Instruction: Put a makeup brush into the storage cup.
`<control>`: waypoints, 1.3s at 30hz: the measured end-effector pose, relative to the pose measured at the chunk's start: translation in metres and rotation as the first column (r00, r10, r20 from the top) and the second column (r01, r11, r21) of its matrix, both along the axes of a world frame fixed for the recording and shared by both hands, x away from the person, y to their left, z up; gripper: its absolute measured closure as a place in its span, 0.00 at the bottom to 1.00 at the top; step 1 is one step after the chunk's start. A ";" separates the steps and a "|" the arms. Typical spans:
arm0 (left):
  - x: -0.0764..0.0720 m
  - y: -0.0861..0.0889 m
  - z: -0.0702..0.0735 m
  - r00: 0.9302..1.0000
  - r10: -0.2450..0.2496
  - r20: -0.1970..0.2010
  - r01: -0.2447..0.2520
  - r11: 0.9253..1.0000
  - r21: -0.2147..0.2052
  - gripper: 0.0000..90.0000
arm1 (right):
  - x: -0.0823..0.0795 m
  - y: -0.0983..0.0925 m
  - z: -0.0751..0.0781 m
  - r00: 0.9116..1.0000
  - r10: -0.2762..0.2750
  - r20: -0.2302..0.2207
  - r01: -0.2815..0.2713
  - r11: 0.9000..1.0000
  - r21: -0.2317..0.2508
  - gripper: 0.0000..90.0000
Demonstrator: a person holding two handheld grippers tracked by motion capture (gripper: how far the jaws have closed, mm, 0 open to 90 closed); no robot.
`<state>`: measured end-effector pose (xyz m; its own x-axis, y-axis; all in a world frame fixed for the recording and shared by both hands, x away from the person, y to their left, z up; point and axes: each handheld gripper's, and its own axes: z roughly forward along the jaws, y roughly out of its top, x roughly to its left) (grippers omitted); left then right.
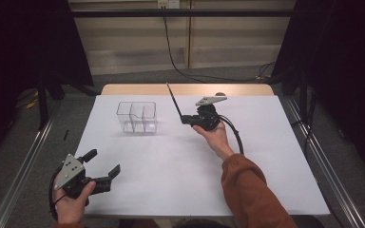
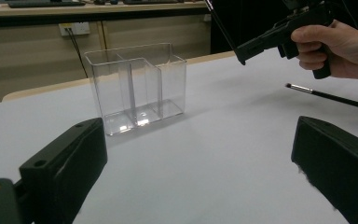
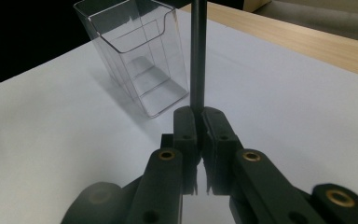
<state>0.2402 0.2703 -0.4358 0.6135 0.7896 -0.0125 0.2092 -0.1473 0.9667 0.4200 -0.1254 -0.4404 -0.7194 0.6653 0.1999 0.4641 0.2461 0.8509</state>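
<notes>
The right claw [image 1: 186, 119] is clamped tight at mid-table, while the left claw [image 1: 103, 163] (near edge) gapes wide.

One organizer [image 1: 137, 118], two brushes [image 1: 174, 101].

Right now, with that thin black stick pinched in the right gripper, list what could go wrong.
1. The right gripper pinches the thin black stick only at its lower end, so the long free part might swing or slip.
2. The clear organizer looks light and nothing holds it; the left gripper hovers open, far off. A nudge from the stick might tip it.
3. Its compartments are narrow, so the tip could catch a divider.
</notes>
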 end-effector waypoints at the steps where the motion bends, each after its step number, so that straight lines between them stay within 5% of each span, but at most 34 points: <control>1: 0.000 0.000 0.000 1.000 0.000 0.000 0.000 1.000 -0.001 0.04 | -0.001 -0.001 0.000 1.000 -0.001 0.003 0.001 1.000 0.010 0.94; 39: 0.011 -0.018 0.010 0.999 -0.040 0.013 0.040 0.999 -0.005 0.04 | -0.051 -0.022 0.011 0.995 0.092 0.047 -0.096 0.991 0.097 0.94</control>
